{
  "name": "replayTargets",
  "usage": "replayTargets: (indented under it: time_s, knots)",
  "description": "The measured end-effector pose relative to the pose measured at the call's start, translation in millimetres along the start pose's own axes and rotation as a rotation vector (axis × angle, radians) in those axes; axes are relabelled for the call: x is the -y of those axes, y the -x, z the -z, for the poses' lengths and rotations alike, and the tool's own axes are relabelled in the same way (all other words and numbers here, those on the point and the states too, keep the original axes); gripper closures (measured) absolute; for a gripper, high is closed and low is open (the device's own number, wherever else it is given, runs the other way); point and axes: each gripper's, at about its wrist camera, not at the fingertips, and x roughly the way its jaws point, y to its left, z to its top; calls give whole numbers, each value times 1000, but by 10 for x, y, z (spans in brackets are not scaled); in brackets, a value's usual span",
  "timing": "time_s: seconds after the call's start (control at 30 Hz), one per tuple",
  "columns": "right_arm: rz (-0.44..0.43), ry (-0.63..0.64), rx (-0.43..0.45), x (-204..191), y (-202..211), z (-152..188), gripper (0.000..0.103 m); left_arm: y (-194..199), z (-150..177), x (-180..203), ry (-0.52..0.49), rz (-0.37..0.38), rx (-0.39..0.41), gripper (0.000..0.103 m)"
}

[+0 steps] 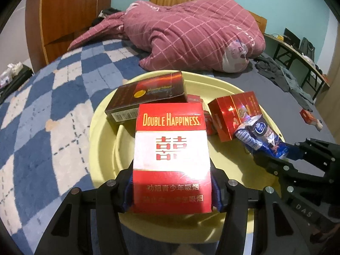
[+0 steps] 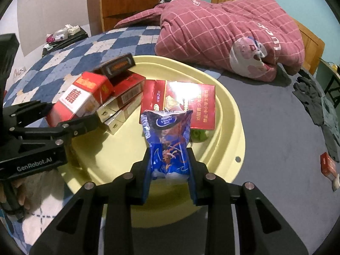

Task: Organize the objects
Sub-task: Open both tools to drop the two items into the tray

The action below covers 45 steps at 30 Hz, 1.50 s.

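My left gripper is shut on a red and white cigarette pack, held upright over the pale yellow basin on the bed. From the right wrist view that pack hangs at the basin's left side. My right gripper is shut on a blue tissue packet above the yellow basin; the left wrist view shows the packet at the right. Inside the basin lie a dark cigarette carton, a red box and several red packs.
A pink quilt is heaped on the bed behind the basin. Dark clothes and a small red box lie on the grey sheet at the right. A green item sits in the basin. A hand holds the left gripper.
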Motion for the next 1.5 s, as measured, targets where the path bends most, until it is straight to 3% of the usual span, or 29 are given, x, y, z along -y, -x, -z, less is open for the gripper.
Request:
replayTargets:
  time_s: [0.57,0.67,0.77,0.83,0.87,0.97,1.0,1.5]
  knots:
    - [-2,-16,-20,10,-149,8,68,-107,-15,26,-17,-19,13,48]
    - [-17,-10,-18,-24,-154,8,59,-103,-16,18,-15,-14,16,45]
    - [-17,4,-9,-65,-137,16,46,-60,1,68,-32,-15,32,27]
    - [-8,20,3,-89,-111,14,37,1,21,106,-41,-31,60,9]
    - [-7,23,11,-91,-92,12,29,30,18,107,-36,-39,75,3]
    - [28,-2,46,-42,-15,3,3,86,22,64,-9,-34,89,0]
    - [21,-12,53,-19,10,1,0,104,18,50,-2,-34,90,0]
    - [56,-55,73,147,236,-42,0,431,6,170,-12,-47,136,0]
